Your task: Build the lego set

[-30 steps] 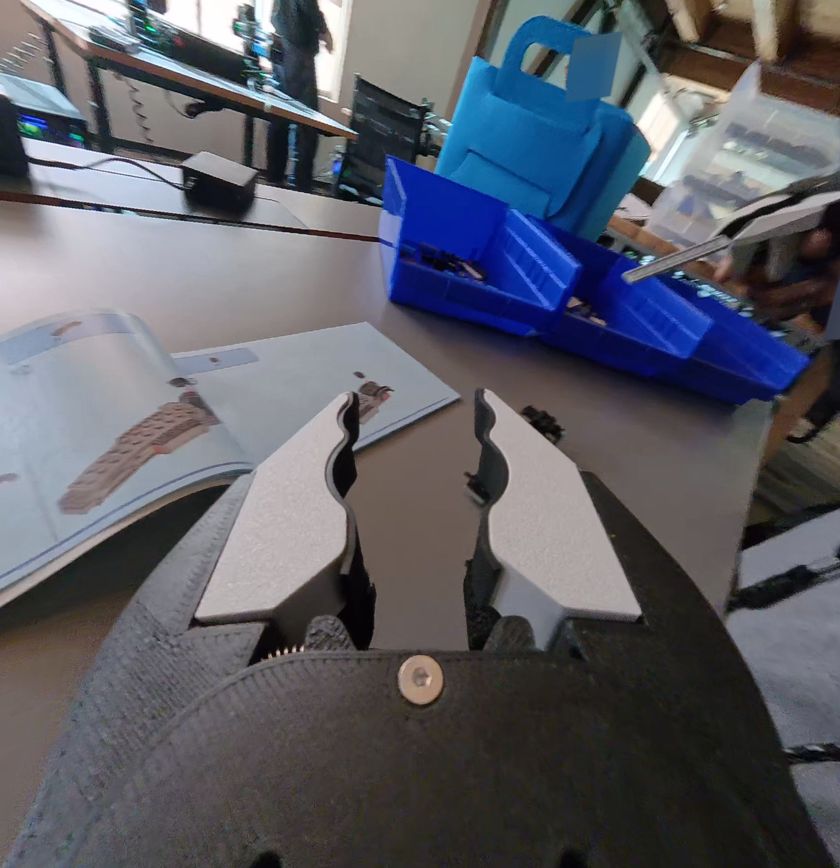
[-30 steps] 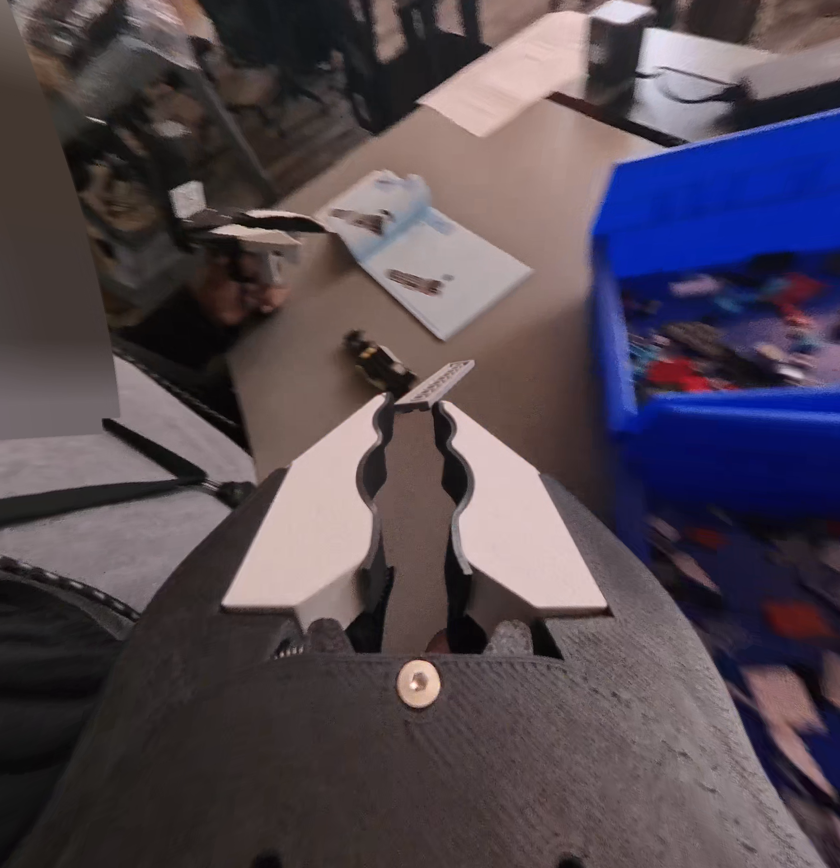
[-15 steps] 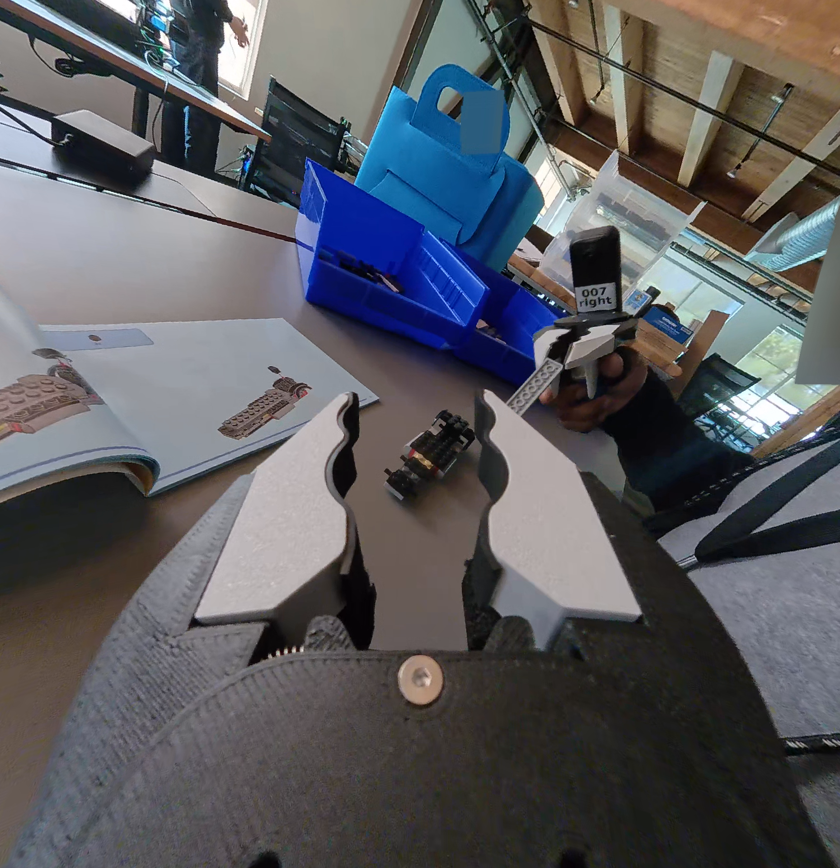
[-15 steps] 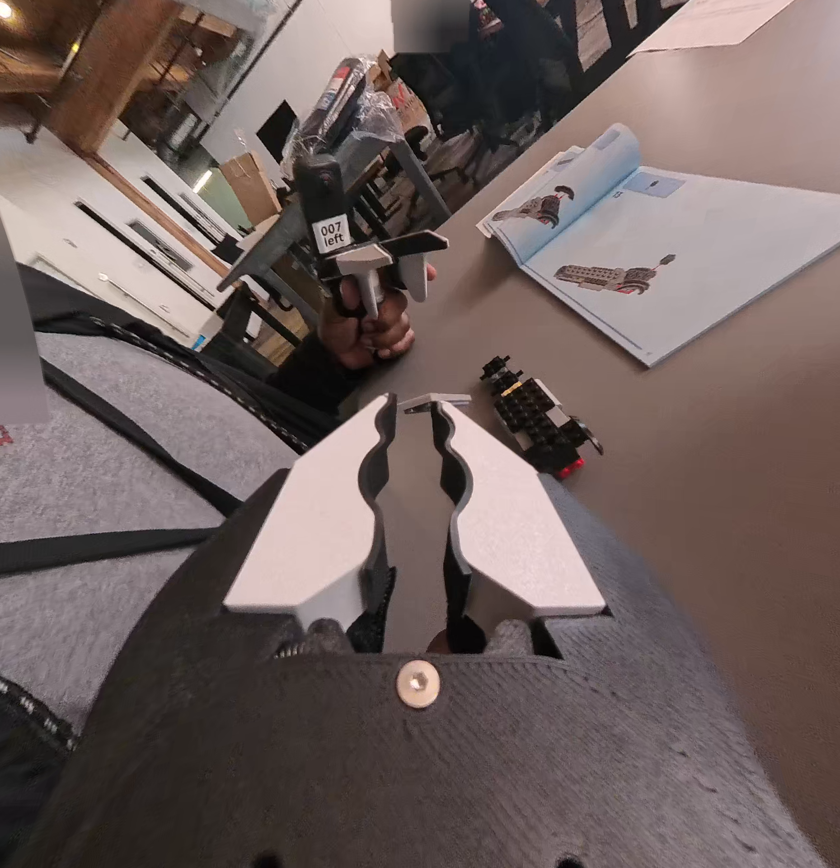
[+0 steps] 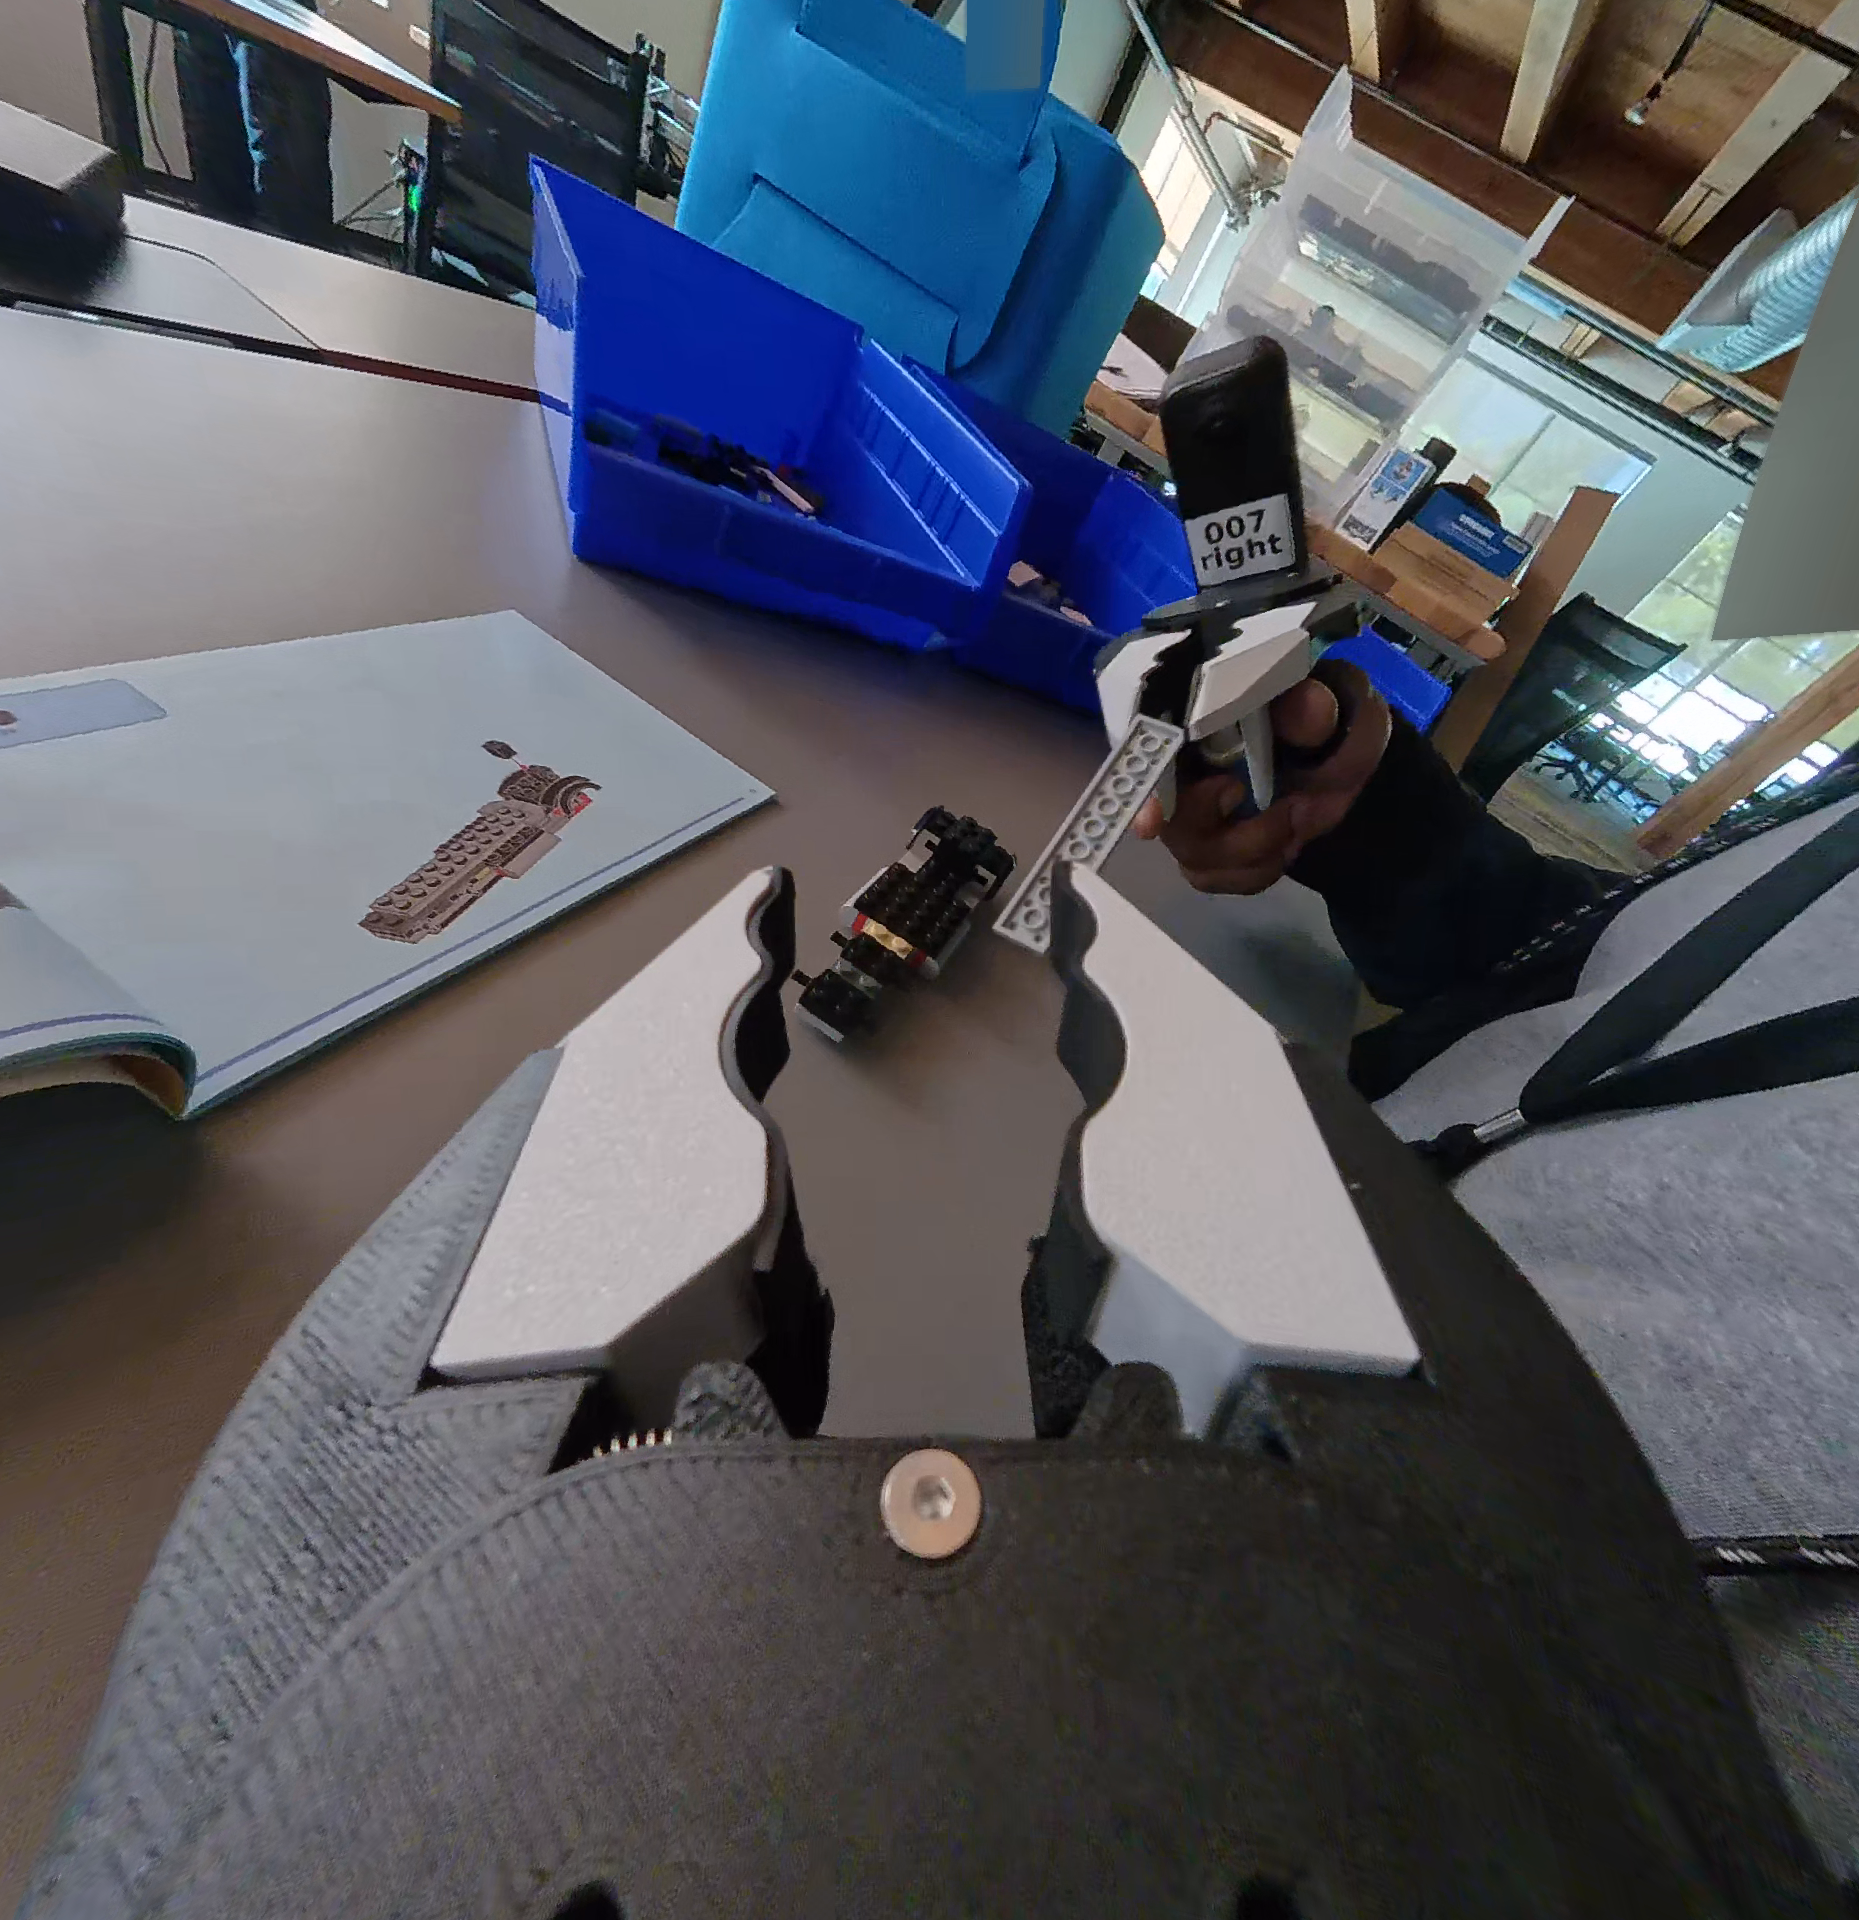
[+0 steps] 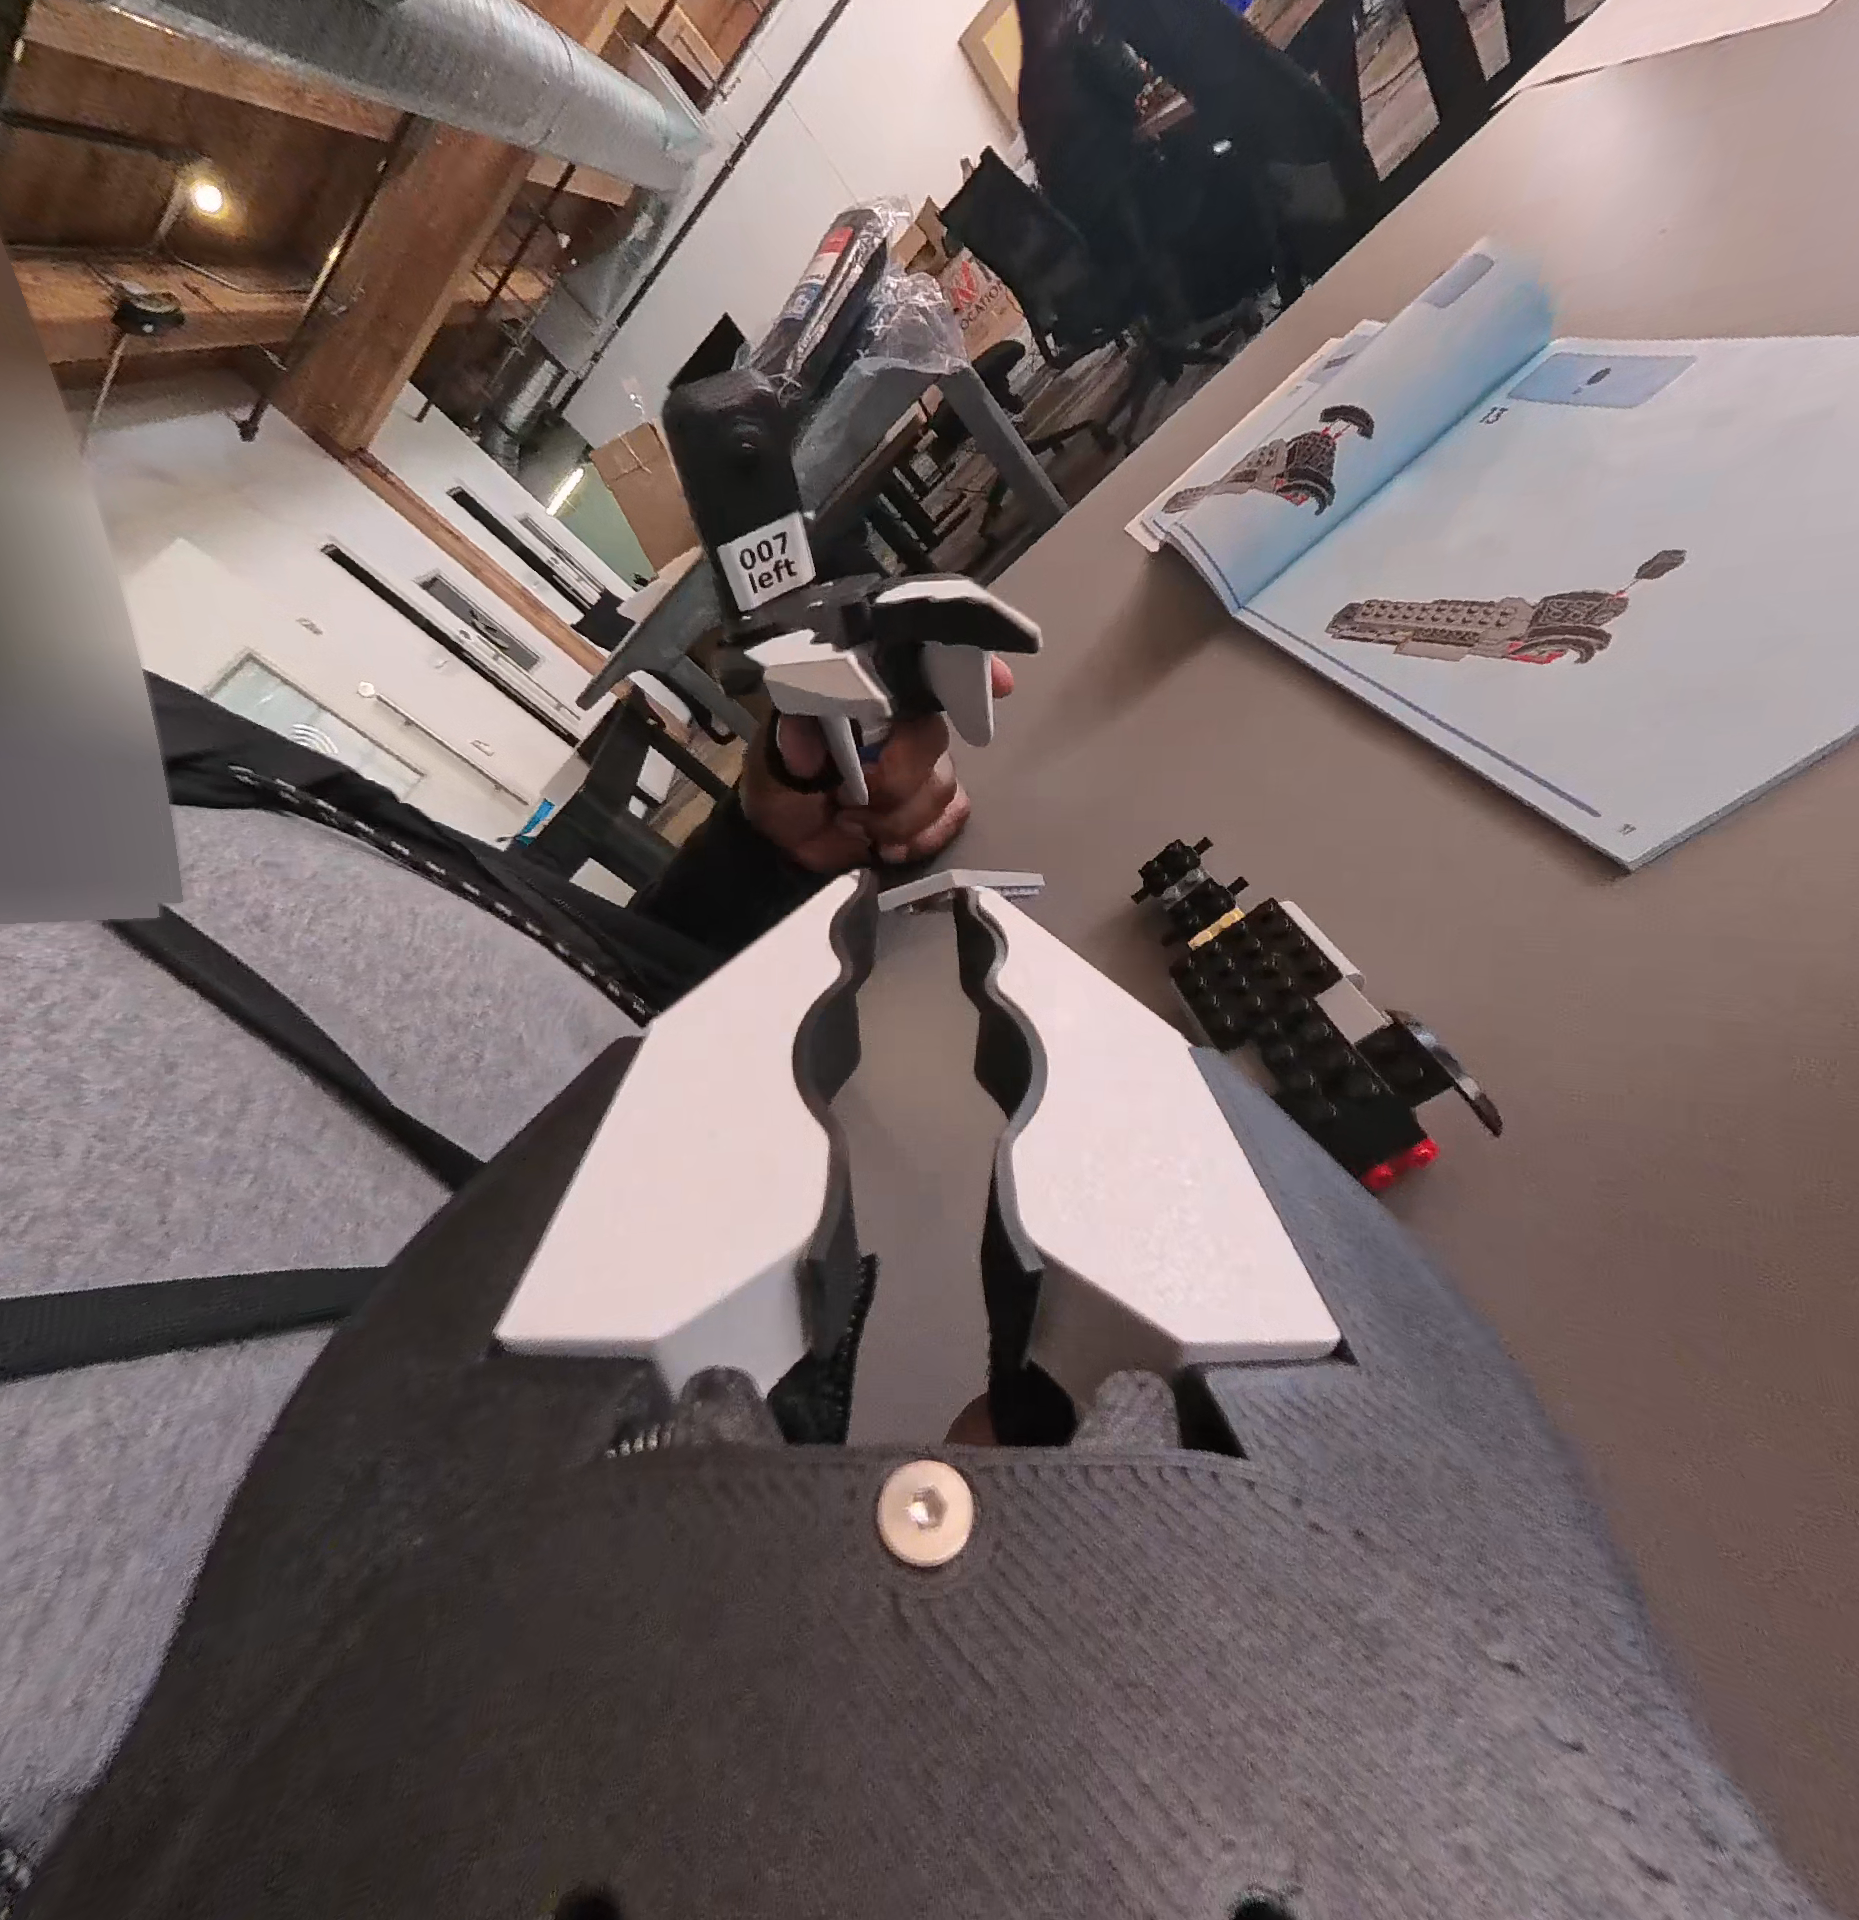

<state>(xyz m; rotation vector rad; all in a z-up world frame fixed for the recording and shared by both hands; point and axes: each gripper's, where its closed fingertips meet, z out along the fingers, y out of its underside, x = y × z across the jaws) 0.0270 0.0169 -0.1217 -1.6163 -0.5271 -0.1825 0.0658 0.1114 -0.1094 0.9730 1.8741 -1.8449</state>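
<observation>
A small black lego build [image 5: 904,925] with red and grey bits lies on the brown table, just beyond my left gripper [image 5: 920,894], which is open and empty. My right gripper [image 6: 920,894] is shut on one end of a long light-grey studded plate [image 6: 956,888]. In the left wrist view the right gripper [image 5: 1164,717] holds this plate [image 5: 1091,831] slanting down, its free end just right of the build. In the right wrist view the build [image 6: 1289,1018] lies to the right of my fingertips, and the left gripper [image 6: 909,748] shows open beyond.
An open instruction booklet [image 5: 385,810] lies left of the build; it also shows in the right wrist view [image 6: 1579,582]. Blue parts bins [image 5: 800,468] and a blue felt bag [image 5: 904,187] stand at the back. The table edge and grey clothing are on the right. About 11 cm separates my left fingertips from my right.
My right gripper brought the grey plate from the bins down beside the black build. My left gripper swung right and closer, so the build now sits between its open fingers.
</observation>
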